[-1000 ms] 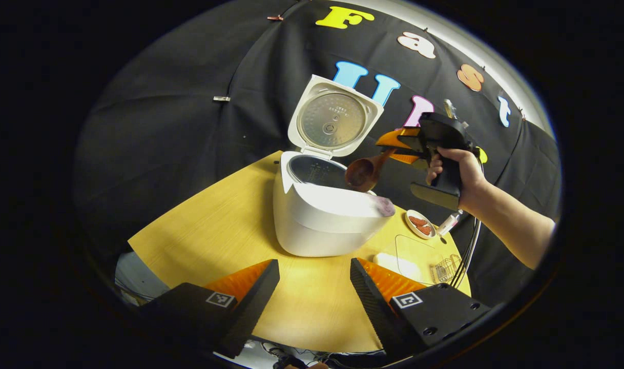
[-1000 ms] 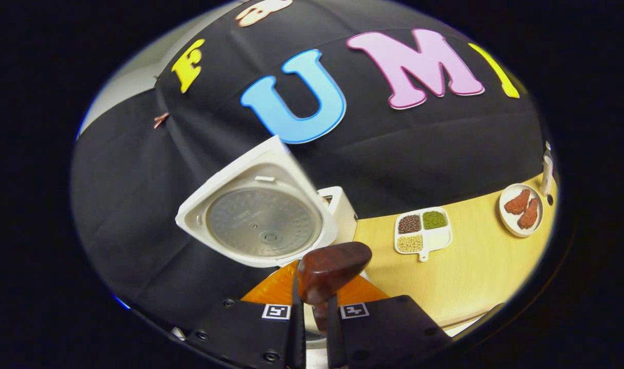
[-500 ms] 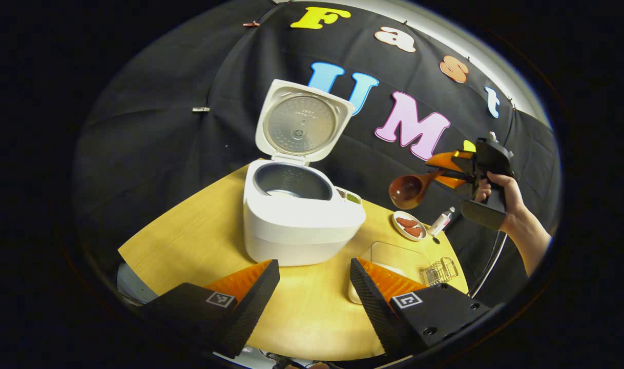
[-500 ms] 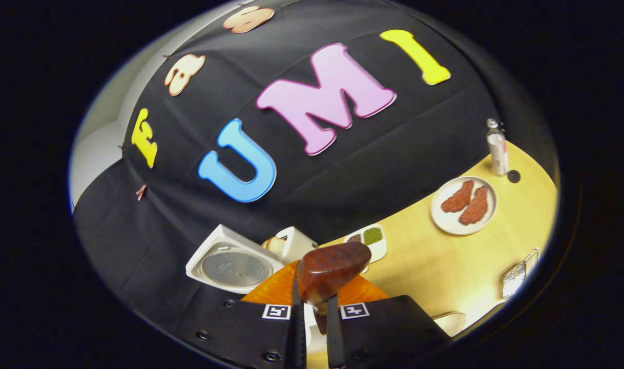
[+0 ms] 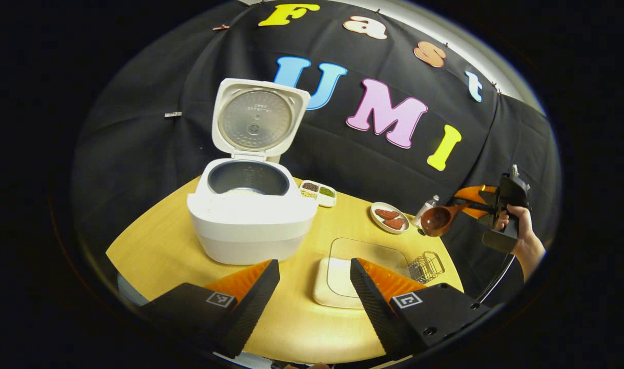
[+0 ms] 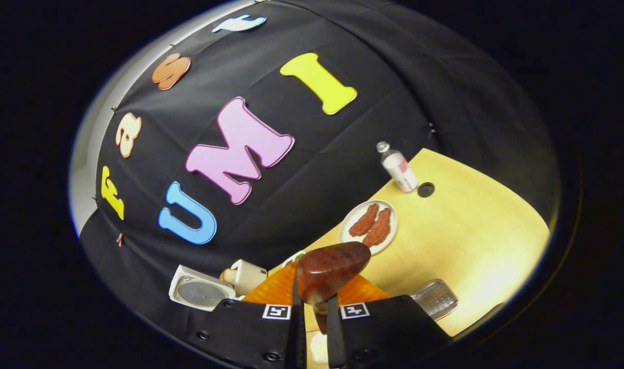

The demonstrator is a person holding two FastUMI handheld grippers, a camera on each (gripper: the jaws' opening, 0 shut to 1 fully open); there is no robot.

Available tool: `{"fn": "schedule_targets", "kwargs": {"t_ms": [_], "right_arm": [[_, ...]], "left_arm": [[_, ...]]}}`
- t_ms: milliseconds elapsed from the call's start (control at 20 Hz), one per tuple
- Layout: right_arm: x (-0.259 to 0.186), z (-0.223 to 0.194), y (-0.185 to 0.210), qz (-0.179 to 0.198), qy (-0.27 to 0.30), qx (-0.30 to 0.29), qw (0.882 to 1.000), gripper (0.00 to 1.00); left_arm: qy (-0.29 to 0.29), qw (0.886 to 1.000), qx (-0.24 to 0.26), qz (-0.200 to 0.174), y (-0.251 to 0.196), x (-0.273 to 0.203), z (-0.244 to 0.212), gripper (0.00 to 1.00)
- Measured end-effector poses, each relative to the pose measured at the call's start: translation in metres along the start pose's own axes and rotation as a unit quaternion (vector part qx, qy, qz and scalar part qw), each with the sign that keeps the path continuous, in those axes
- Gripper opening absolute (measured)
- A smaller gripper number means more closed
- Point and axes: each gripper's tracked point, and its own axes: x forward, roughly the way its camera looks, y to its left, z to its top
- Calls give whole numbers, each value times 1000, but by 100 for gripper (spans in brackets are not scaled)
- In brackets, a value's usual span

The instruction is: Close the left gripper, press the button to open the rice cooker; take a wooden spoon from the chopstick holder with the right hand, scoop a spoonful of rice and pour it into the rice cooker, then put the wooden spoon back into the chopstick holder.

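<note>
The white rice cooker (image 5: 250, 225) stands on the wooden table with its lid (image 5: 255, 120) raised and some rice in the pot (image 5: 248, 180). My left gripper (image 5: 314, 292) is open in front of it, holding nothing. Far right, a hand (image 5: 519, 238) holds my right gripper (image 5: 483, 202), shut on the handle of the wooden spoon (image 5: 437, 219), which hangs beyond the table's right edge. In the right gripper view the spoon (image 6: 330, 269) sticks out between the fingers of that gripper (image 6: 314, 307), and the cooker (image 6: 204, 289) lies low on the left. The wire chopstick holder (image 5: 424, 265) (image 6: 434, 297) stands near the right edge.
A clear-lidded rice tray (image 5: 358, 271) sits in front of my left gripper. At the back are a divided dish of beans (image 5: 318, 192), a plate of meat (image 5: 389, 216) (image 6: 368, 225) and a small bottle (image 5: 425, 207) (image 6: 398, 169). Bare tabletop (image 6: 471, 230) lies right of the plate.
My right gripper has carried the spoon from over the cooker's pot away to the right, past the table's edge. The left gripper view has swung right, so the cooker now sits further left.
</note>
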Motion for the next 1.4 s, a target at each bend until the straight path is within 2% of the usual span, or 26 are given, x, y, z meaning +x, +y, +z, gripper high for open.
{"fn": "schedule_targets", "kwargs": {"t_ms": [300, 550, 650, 700, 750, 950, 1200, 1350, 1400], "right_arm": [[-12, 0, -85, -51, 3, 9, 999, 20], [-5, -18, -132, -78, 19, 7, 997, 20], [0, -25, -135, -69, 20, -5, 997, 20], [5, -32, -137, -68, 23, -12, 997, 15], [9, -38, -139, -70, 27, -27, 997, 20], [20, -61, -143, -81, 33, -101, 991, 22], [14, -68, -135, -73, 31, -103, 991, 27], [2, -59, -135, -80, 14, -107, 991, 98], [-4, -55, -134, -83, 7, -109, 991, 97]], "left_arm": [[1, 1000, 2, 2, -35, 7, 1, 96], [2, 1000, -2, 15, -55, 4, -6, 96], [5, 1000, 2, 22, -60, 0, -10, 96], [5, 1000, 4, 25, -62, -1, -10, 97], [4, 1000, 7, 29, -63, -3, -10, 96], [-3, 999, 12, 38, -64, -7, -6, 96], [-10, 999, 6, 43, -56, -9, -1, 96], [-25, 999, 9, 47, -44, -9, 13, 96], [-32, 998, 15, 52, -37, -9, 20, 96]]}}
